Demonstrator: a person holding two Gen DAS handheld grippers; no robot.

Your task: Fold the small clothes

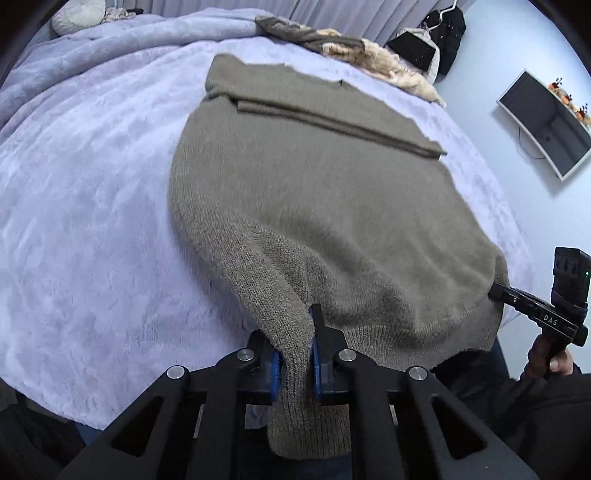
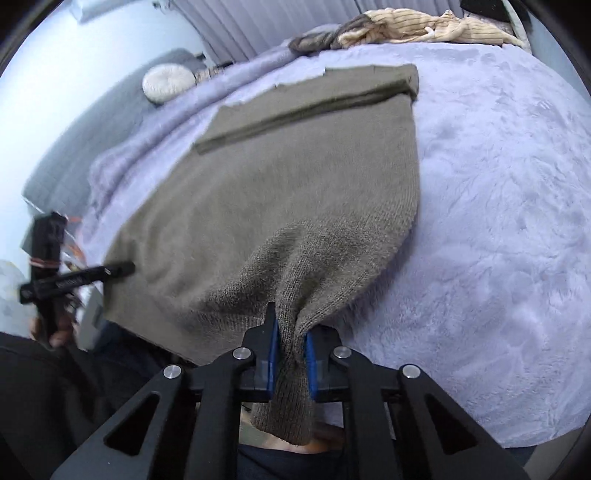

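Lavender plush blanket (image 1: 92,221) covers the bed where you are working, and on it lies a taupe knit sweater (image 1: 314,192), spread flat with its far end already folded over into a narrow band. Your left gripper (image 1: 295,354) has its blue-padded fingers (image 1: 275,369) closed tight on the near left corner of the hem, a tail of knit hanging below them. Your right gripper (image 2: 290,354) is clamped the same way on the near right corner, its fingers (image 2: 308,354) pinching a bunched fold. Both corners are lifted slightly off the bed; the rest rests on the blanket. Beyond the sweater, a heap of cream and grey clothes (image 2: 406,27) sits at the far edge, with a round white cushion (image 2: 168,81) off to the left. The likely risk: the fuzzy knit may slip from one grip, or uneven lifting may skew the fold and drag the folded band open
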